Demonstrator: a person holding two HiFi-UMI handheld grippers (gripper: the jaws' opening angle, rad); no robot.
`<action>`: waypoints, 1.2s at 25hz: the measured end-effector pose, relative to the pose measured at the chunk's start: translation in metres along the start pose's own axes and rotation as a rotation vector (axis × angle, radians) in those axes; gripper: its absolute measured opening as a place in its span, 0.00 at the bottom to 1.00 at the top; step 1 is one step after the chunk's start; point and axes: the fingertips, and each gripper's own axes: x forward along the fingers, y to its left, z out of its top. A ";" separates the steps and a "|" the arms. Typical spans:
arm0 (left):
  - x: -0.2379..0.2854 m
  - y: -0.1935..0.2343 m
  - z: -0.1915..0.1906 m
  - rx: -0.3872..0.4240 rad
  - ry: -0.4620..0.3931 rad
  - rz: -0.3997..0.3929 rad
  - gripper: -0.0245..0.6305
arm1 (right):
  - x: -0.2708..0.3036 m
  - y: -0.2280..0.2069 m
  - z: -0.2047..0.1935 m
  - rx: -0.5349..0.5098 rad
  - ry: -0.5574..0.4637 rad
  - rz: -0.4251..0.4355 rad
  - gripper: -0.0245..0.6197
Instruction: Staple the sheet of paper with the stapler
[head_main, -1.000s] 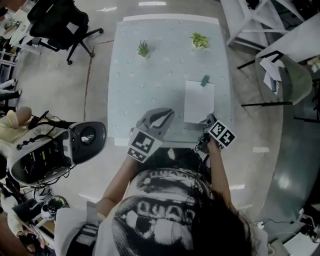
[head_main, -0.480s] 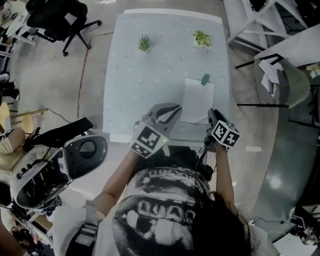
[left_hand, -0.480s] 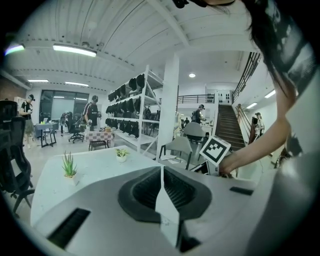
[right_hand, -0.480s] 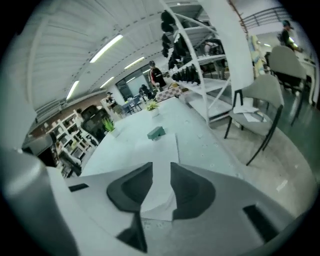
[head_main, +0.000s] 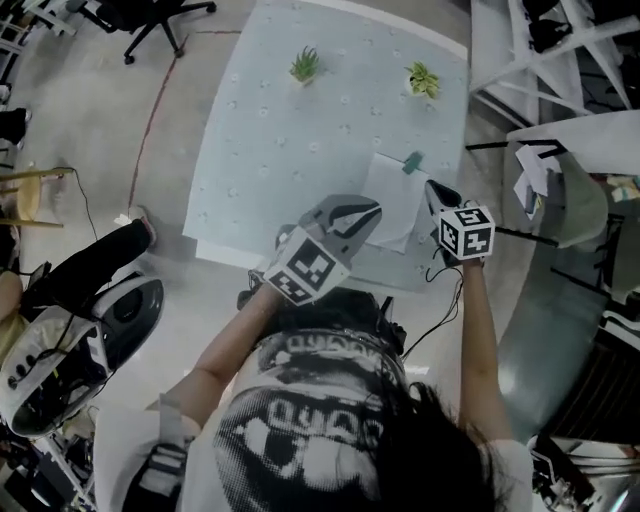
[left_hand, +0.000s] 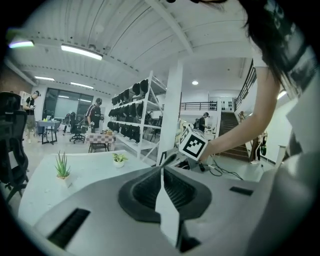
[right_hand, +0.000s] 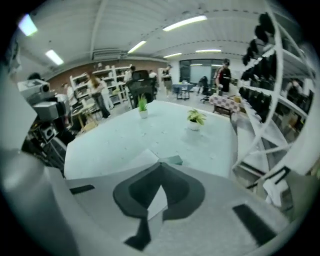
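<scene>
A white sheet of paper lies near the front right of the pale blue table. A small green stapler sits at its far edge. My left gripper hovers at the paper's near left edge, jaws shut and empty. My right gripper is above the paper's right edge and points down at it. Its jaws have just been closing and now meet with nothing between them. In the right gripper view, the paper and stapler lie just beyond the right gripper. The left gripper faces the right one's marker cube.
Two small potted plants stand at the table's far side. White racks and a chair crowd the right. A grey machine sits on the floor at the left.
My right gripper has risen, rolled over and moved forward from the table's front edge to the paper's right side. The left gripper has edged toward the paper.
</scene>
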 end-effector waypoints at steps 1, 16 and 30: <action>0.002 0.000 0.000 -0.006 -0.003 0.004 0.06 | 0.005 0.000 0.004 -0.080 0.029 0.038 0.05; 0.008 0.015 -0.005 -0.045 0.026 0.120 0.06 | 0.065 0.006 -0.007 -0.723 0.451 0.367 0.05; 0.026 0.022 -0.018 -0.078 0.029 0.124 0.06 | 0.078 0.010 -0.012 -0.816 0.664 0.421 0.05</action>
